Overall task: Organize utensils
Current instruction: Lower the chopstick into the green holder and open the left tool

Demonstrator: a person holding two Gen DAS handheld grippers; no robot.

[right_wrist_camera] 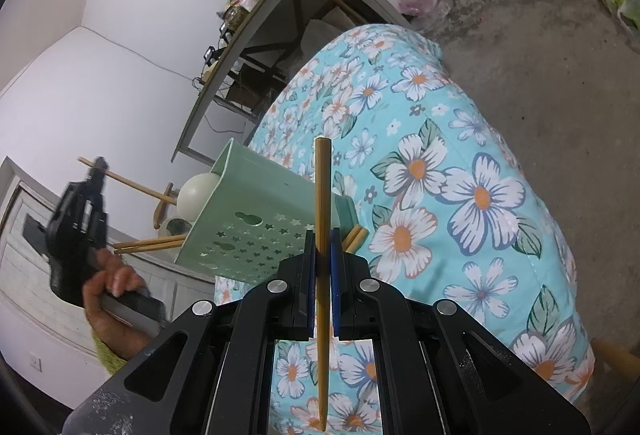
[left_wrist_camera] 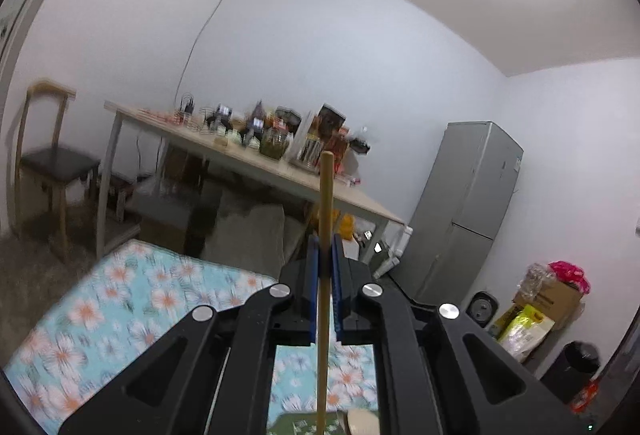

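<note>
Indoors — floral quilt [right_wrist_camera: 460,163] over concrete floor [right_wrist_camera: 520,19], cluttered table [left_wrist_camera: 256,163] by white wall. Left gripper [left_wrist_camera: 326,247] & right gripper [right_wrist_camera: 323,243] each clamp a chopstick [right_wrist_camera: 322,235]; green utensil basket [right_wrist_camera: 256,219] tipped on quilt.

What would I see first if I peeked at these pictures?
A wooden chopstick pinched in the right gripper, over a flowery blue cloth. Just behind it sits a mint-green utensil holder. The left gripper pinches another stick, pointing at a cluttered table.
</note>
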